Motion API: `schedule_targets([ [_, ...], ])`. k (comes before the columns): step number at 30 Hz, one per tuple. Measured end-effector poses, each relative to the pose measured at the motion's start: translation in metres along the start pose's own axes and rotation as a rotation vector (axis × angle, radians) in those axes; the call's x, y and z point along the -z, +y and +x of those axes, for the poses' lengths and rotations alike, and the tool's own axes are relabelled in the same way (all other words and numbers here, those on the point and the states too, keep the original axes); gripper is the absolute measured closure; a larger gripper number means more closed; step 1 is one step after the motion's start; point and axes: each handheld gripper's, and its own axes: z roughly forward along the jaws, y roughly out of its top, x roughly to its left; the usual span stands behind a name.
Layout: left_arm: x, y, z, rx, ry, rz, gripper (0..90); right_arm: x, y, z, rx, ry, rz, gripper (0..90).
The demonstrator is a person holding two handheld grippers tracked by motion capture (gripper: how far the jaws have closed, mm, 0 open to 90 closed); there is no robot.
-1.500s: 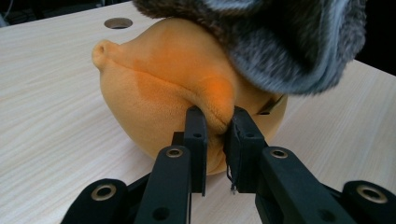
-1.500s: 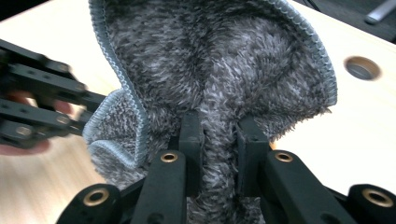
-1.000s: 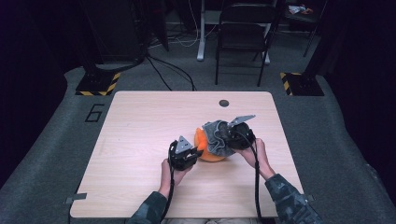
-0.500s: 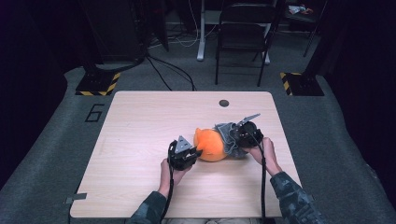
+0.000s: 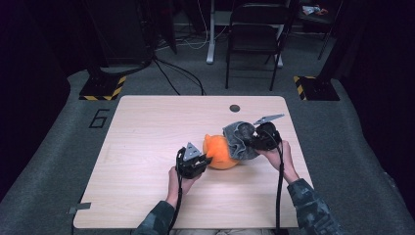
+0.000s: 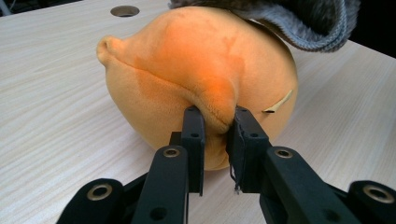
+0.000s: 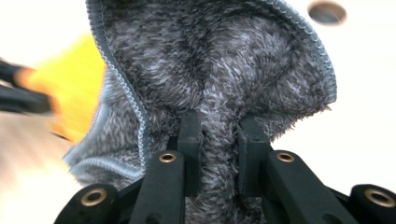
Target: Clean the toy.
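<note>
wooden table (image 5: 147, 147): pale top, round hole (image 5: 235, 108) near the far edge, right of centre.

orange plush toy (image 5: 221, 152): resting on the table, right of centre, between the two grippers. rounded body, pointed nub on its far-left side, raised seam ridge running across the front. small tan mark on the right flank, seen in the left gripper view (image 6: 278, 101).

grey fuzzy cloth (image 5: 241, 139): draped over the right side and top of the plush toy, stitched hem along the edge (image 7: 123, 88). upper part bunched and lifted off the toy toward the right gripper. overhanging the toy's top in the left gripper view (image 6: 299, 23).

left gripper (image 5: 192, 164): at the near-left side of the plush toy, held in the left hand (image 5: 177, 180). jaws clenched on a fold of the toy's seam ridge (image 6: 215, 122), plush pinched between them.

right gripper (image 5: 263, 137): at the right of the toy, held in the right hand (image 5: 279, 155), grey three-cornered plate on top. jaws clamped on a bunched fold of the grey fuzzy cloth (image 7: 218, 140), pile pressed between both.

forearms in camouflage sleeves (image 5: 313, 210), entering from the near edge of the table.

surroundings: grey carpet (image 5: 58, 147), black folding chair (image 5: 254, 39) beyond the table, marking "6" (image 5: 99, 118) on the floor at the left.
</note>
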Motion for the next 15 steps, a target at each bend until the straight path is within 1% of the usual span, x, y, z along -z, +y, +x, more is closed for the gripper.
schedule_targets([
  [1,0.0,0.001,0.0,-0.012,0.002,0.004,76.9,0.002,0.002,0.004,0.0,0.017,-0.025,75.0],
  [2,0.0,0.001,-0.001,-0.014,0.001,0.003,76.9,0.004,0.004,0.009,-0.002,0.032,-0.036,75.0],
  [3,0.0,0.001,-0.002,-0.013,0.001,0.001,76.9,0.006,0.006,0.014,0.018,0.042,-0.061,75.0],
  [6,0.0,0.001,-0.003,-0.014,-0.003,-0.001,76.9,0.008,0.01,0.03,0.038,0.074,-0.091,74.9],
  [8,0.0,0.001,-0.004,-0.012,0.0,-0.004,76.9,0.005,0.011,0.038,0.057,0.091,-0.106,74.9],
  [9,0.0,0.002,-0.004,-0.018,-0.001,-0.003,76.8,0.003,0.011,0.042,0.073,0.095,-0.113,74.9],
  [10,0.0,0.002,-0.004,-0.027,-0.001,-0.001,76.8,0.0,0.011,0.046,0.076,0.092,-0.112,74.9],
  [13,0.0,0.002,-0.004,-0.029,-0.007,0.003,76.7,-0.01,0.01,0.053,0.081,0.11,-0.106,74.8],
  [14,0.0,0.002,-0.004,-0.028,-0.008,0.003,76.7,-0.013,0.01,0.055,0.101,0.109,-0.099,74.8],
  [15,0.0,0.002,-0.004,-0.028,-0.009,0.003,76.7,-0.016,0.01,0.057,0.111,0.107,-0.094,74.7],
])
